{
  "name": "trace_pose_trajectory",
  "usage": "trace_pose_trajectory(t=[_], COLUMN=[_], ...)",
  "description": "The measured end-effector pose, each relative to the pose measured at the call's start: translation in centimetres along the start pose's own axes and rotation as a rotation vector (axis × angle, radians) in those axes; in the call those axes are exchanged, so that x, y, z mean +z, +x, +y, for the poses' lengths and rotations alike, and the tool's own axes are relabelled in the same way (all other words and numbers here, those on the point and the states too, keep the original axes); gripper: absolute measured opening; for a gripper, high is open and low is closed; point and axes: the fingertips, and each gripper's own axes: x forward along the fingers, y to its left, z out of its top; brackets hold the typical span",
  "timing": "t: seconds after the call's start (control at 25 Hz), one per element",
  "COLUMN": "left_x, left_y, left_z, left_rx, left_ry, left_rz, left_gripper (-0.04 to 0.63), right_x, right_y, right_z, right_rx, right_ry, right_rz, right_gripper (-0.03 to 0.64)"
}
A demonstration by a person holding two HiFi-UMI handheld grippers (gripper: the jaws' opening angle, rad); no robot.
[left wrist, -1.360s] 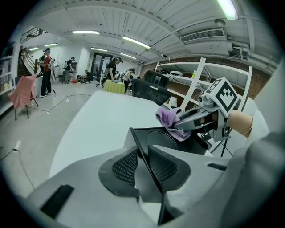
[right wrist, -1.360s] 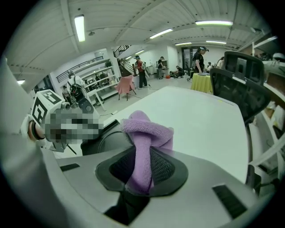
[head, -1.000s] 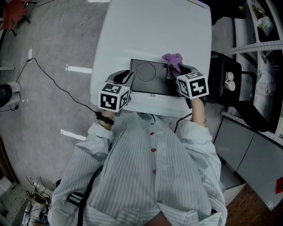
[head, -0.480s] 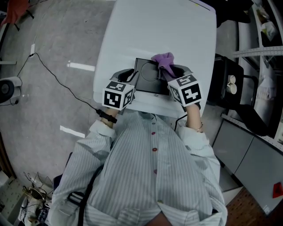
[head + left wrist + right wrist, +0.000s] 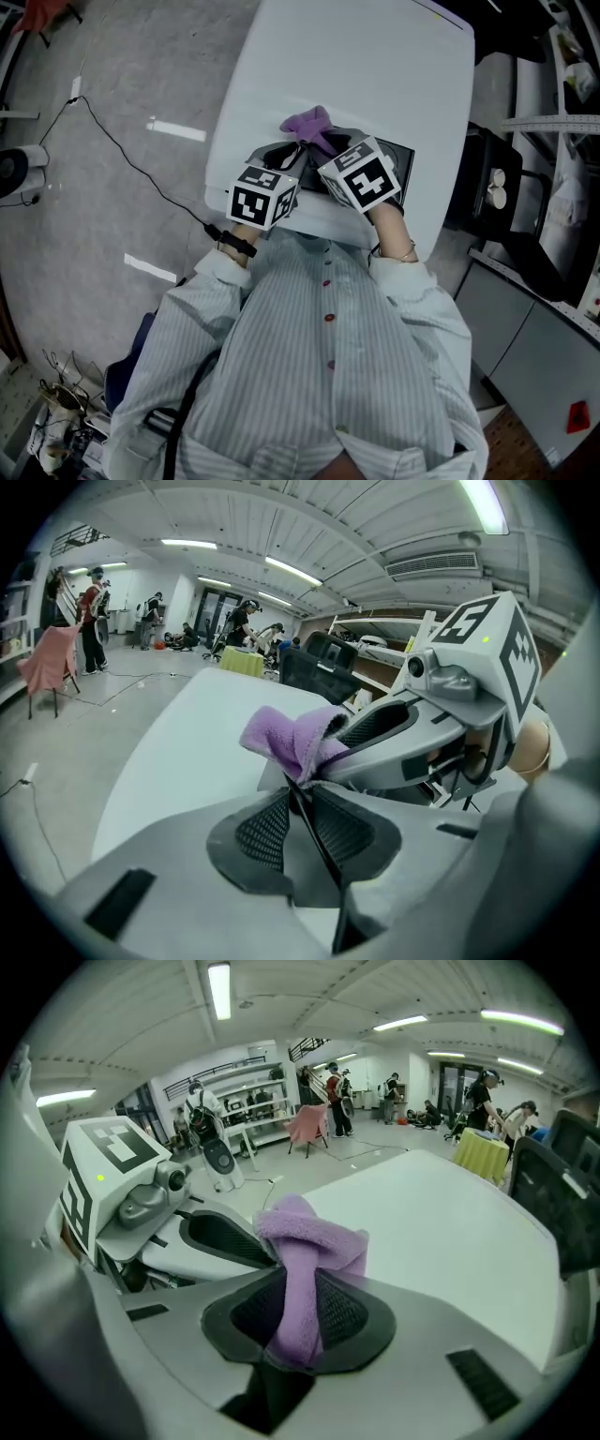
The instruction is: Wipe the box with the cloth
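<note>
Right tongs grip the purple cloth, angled in just beside left tongs (pinched on the box edge).

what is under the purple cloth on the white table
A black box, only its right end showing in the head view. The cloth, pinched in the right gripper, and both grippers cover the rest. The left gripper clamps its thin black edge.

Far half of the white table lies bare, upper centre; near edge crowded by left gripper, right gripper and box; black chair blocks the right.
</note>
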Motion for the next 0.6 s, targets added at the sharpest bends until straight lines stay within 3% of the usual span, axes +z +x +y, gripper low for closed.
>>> trace_pose_trajectory(t=[0.2,0.6], left_x=[0.0,-0.1], left_y=[0.0,-0.2], left_z=[0.2,0.4], left_rx=[-0.008,0.002], left_ry=[-0.012,-0.010], left_rz=[-0.008,-0.008], left_gripper=[0.061,0.061], right_x=[-0.5,-1.8], right_y=[0.7,-0.1], right_z=[-0.4,-0.4], right_rx=[0.038,0.018], right_ry=[0.057,0.087], right_rz=[0.003,0.000], right_gripper=[0.080,0.080])
